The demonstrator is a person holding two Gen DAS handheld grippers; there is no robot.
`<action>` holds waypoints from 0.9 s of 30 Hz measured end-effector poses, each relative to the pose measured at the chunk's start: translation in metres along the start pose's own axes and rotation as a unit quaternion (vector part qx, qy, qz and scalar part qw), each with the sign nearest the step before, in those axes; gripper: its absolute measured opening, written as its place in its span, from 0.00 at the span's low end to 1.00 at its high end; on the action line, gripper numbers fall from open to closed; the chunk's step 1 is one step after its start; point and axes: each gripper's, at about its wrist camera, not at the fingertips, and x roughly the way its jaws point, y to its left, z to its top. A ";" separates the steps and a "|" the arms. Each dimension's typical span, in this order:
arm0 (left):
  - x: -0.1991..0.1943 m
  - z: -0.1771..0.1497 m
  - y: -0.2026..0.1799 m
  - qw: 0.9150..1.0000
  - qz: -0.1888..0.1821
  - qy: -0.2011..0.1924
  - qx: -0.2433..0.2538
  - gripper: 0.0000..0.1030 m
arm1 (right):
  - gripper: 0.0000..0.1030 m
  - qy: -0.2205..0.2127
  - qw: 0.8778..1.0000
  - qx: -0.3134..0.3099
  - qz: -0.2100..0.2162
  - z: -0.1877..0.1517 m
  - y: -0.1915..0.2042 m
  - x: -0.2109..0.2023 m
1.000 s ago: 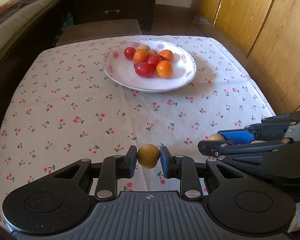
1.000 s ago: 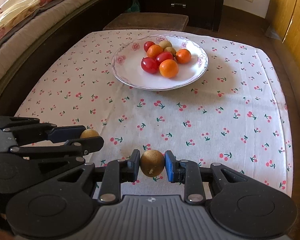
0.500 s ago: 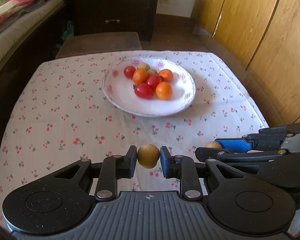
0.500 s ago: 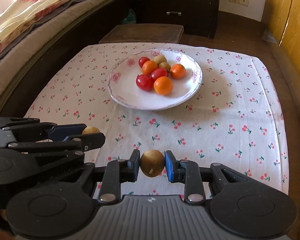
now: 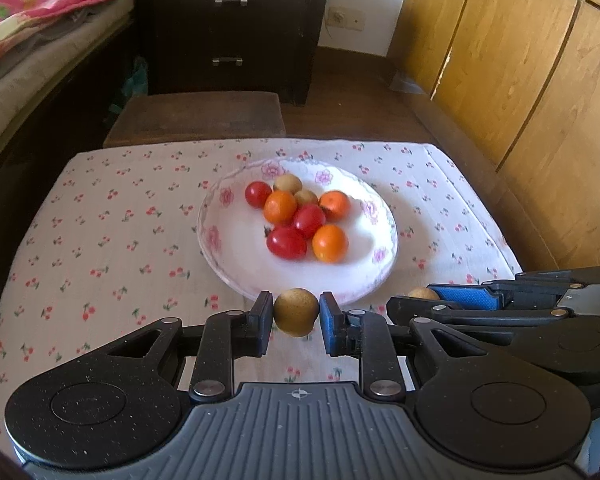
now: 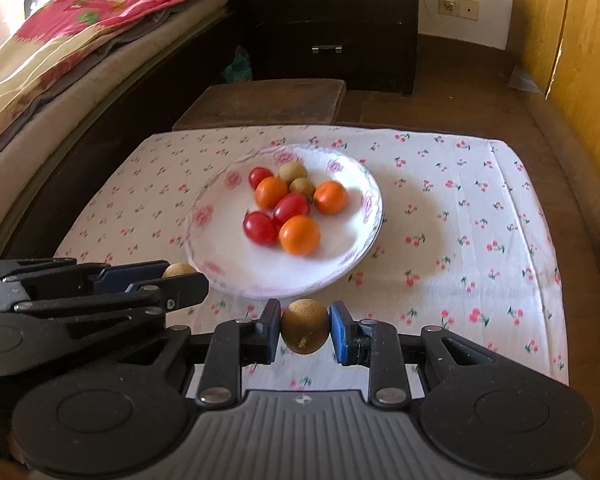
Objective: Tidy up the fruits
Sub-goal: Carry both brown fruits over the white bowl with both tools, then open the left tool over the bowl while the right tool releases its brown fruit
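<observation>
While the floral-rimmed white plate (image 5: 228,264) sits mid-table on a cherry-print cloth (image 5: 100,248), heaped with glossy red and orange cherry tomatoes (image 5: 286,243) and two matte tan fruits, the left gripper (image 5: 296,314) pinches a round, rough-skinned longan (image 5: 296,311) just short of the plate's near rim. Beside it, the right gripper (image 6: 305,327) clamps a second longan (image 6: 305,326), stem scar turned down toward the camera.

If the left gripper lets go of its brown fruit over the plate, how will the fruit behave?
The brown fruit looks round, so it would probably roll. The plate seems shallow with a raised rim, which may stop it. The fruits there might get nudged.
</observation>
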 end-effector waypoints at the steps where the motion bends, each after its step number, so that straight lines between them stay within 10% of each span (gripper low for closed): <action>1: 0.002 0.002 0.000 1.000 0.000 -0.001 -0.002 0.30 | 0.28 -0.002 1.000 0.001 -0.002 0.003 -0.001 0.002; 27: 0.048 0.024 0.012 0.999 0.025 0.016 -0.024 0.30 | 0.28 0.003 1.000 0.002 -0.016 0.032 -0.009 0.048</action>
